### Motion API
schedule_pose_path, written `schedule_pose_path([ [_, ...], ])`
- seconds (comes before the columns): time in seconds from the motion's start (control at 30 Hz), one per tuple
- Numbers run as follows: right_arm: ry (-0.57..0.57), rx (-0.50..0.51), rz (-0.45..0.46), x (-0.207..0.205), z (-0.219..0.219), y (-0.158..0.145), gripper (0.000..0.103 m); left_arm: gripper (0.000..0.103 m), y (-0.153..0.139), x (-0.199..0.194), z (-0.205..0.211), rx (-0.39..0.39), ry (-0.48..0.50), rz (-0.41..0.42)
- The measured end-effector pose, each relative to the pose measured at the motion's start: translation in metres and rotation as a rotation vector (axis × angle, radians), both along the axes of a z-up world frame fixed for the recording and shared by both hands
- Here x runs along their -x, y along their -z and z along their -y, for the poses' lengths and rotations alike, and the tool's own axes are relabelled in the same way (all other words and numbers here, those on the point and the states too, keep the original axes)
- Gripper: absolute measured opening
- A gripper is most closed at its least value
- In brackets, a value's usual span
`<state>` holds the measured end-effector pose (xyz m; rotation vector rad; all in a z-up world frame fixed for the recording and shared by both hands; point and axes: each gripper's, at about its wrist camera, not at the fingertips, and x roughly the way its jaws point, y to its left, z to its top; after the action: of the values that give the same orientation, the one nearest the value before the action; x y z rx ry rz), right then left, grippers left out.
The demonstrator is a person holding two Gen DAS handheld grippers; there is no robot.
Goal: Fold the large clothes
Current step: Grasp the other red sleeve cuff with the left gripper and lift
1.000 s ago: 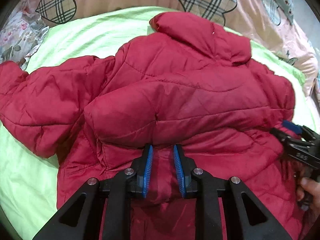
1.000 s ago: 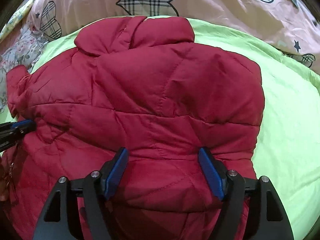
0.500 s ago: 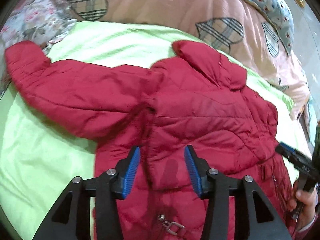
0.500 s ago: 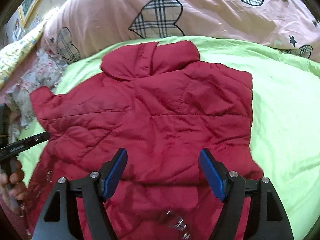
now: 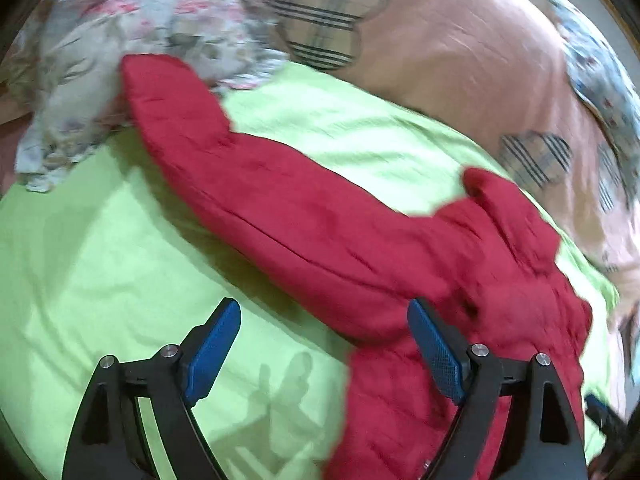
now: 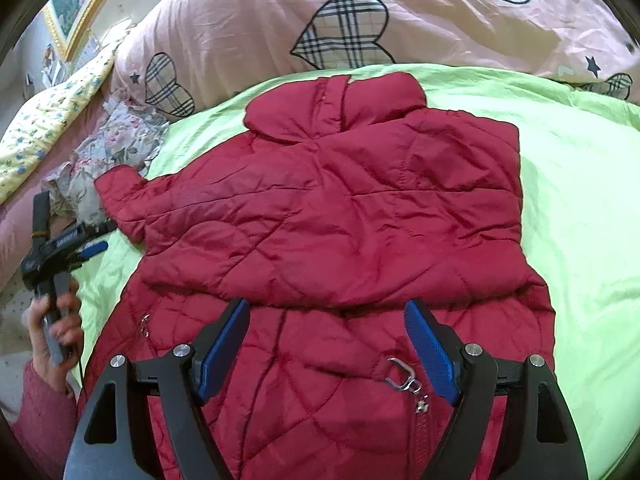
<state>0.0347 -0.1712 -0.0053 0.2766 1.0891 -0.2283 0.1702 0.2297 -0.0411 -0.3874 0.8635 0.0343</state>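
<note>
Jacket [image 6: 344, 216]: red, quilted, partly folded on green sheet [image 6: 580, 208].
Orientation: collar toward pink duvet [image 6: 280, 20]; sleeve [image 5: 248, 184] extended sideways.
Left gripper [image 5: 324, 350]: fingers apart, empty.
Right gripper [image 6: 328, 350]: fingers apart, empty.

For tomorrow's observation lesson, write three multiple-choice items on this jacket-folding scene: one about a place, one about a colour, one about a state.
1. Where does the outstretched sleeve reach?
A. Toward the floral cloth
B. Across the jacket's front
C. Under the pink quilt

2. What colour is the sheet under the red jacket?
A. White
B. Light green
C. Blue

3. How is the right gripper?
A. Shut on the collar
B. Shut on the zipper pull
C. Open, holding nothing

Answers: 1 A, its cuff ends beside the floral cloth. 2 B, the sheet is light green. 3 C, its blue fingers stand apart above the jacket.
</note>
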Motion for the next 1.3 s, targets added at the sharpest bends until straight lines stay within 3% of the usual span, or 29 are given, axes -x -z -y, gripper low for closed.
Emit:
schedule_pose_path([
  [0.4, -0.031, -0.013, 0.019, 0.006, -0.02, -0.009, 0.081, 0.086, 0.004, -0.072, -0.126, -0.009, -0.263, -0.038],
  [0.47, -0.027, -0.014, 0.019, 0.008, -0.02, -0.01, 0.081, 0.083, 0.009, -0.083, -0.141, -0.006, -0.299, -0.058],
  [0.5, -0.026, -0.017, 0.022, 0.009, -0.02, -0.011, 0.081, 0.073, 0.01, -0.086, -0.143, -0.009, -0.308, -0.059],
  [0.6, -0.019, -0.012, 0.031, 0.013, -0.018, -0.014, 0.081, 0.019, 0.009, -0.092, -0.141, 0.007, -0.268, -0.058],
  [0.63, -0.016, -0.011, 0.036, 0.015, -0.017, -0.015, 0.081, 0.015, 0.005, -0.09, -0.138, 0.0, -0.258, -0.042],
  [0.73, -0.005, -0.007, 0.056, 0.018, -0.015, -0.02, 0.081, 0.01, -0.015, -0.069, -0.123, -0.017, -0.226, 0.039],
  [1.03, 0.012, -0.019, 0.073, 0.024, -0.009, -0.022, 0.081, 0.008, -0.077, 0.016, -0.048, 0.031, -0.048, 0.255],
  [1.3, 0.02, -0.059, 0.088, 0.028, -0.002, -0.023, 0.081, 0.008, -0.091, 0.07, 0.028, 0.094, 0.172, 0.324],
])
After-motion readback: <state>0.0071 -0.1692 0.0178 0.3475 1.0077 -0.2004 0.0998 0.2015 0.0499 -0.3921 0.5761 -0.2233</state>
